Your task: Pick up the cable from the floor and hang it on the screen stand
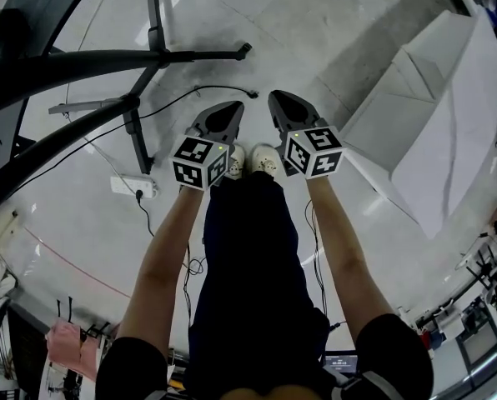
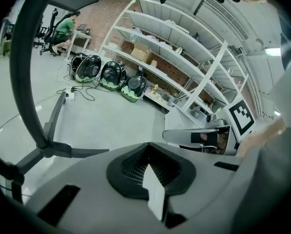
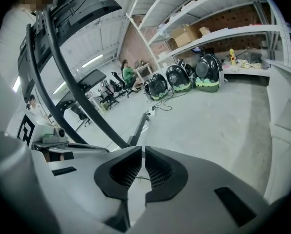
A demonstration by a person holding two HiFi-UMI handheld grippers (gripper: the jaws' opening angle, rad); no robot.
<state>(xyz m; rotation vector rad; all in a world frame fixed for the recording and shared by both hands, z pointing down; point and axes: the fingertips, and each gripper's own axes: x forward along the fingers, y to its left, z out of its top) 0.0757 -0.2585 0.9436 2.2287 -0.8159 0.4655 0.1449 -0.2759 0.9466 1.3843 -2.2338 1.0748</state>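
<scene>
Person wore dark trousers (image 1: 248,257), dark short sleeves (image 1: 394,348), pale shoes (image 1: 253,161); grey left gripper (image 1: 234,107), right gripper (image 1: 276,98) bore black-white marker cubes (image 1: 200,161).

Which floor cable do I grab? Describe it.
Find the black stand base at the head view's upper left. A thin black cable arcs below its legs, its free end just ahead of the left gripper. The other cord plugs into the white power strip.

White power strip (image 1: 134,187), white shelving (image 2: 184,24) — black-green cases (image 2: 110,75) beneath
</scene>
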